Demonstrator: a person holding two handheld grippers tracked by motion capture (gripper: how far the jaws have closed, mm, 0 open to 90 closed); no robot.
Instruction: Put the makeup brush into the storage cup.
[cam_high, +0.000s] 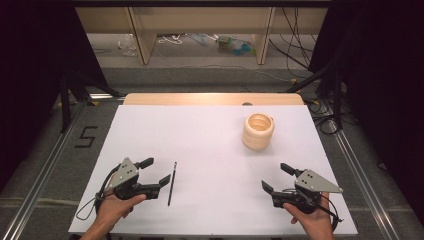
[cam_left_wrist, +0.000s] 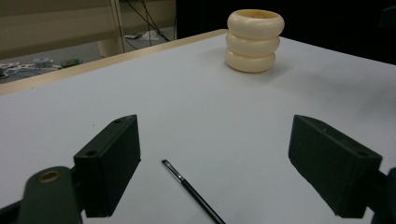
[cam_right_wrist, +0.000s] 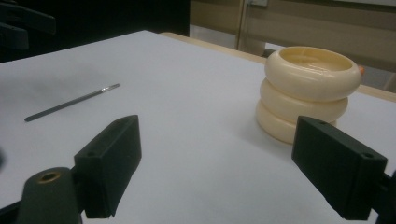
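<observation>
A thin black paintbrush (cam_high: 172, 183) lies on the white table top (cam_high: 210, 145), just right of my left gripper (cam_high: 156, 171). That gripper is open with nothing between its jaws. In the left gripper view the paintbrush (cam_left_wrist: 192, 191) lies just ahead of the left gripper (cam_left_wrist: 215, 163), bristles pointing away. A cream ribbed cup (cam_high: 258, 131) made of three stacked rings stands upright at the back right. My right gripper (cam_high: 276, 178) is open and empty near the front right edge. In the right gripper view the cup (cam_right_wrist: 306, 91) is close ahead on the right and the paintbrush (cam_right_wrist: 70, 102) lies far left.
A wooden strip (cam_high: 210, 99) runs along the table's far edge. Beyond it are table legs, cables and clutter on the floor (cam_high: 200, 47). A black "5" mark (cam_high: 86, 136) is on the floor left of the table.
</observation>
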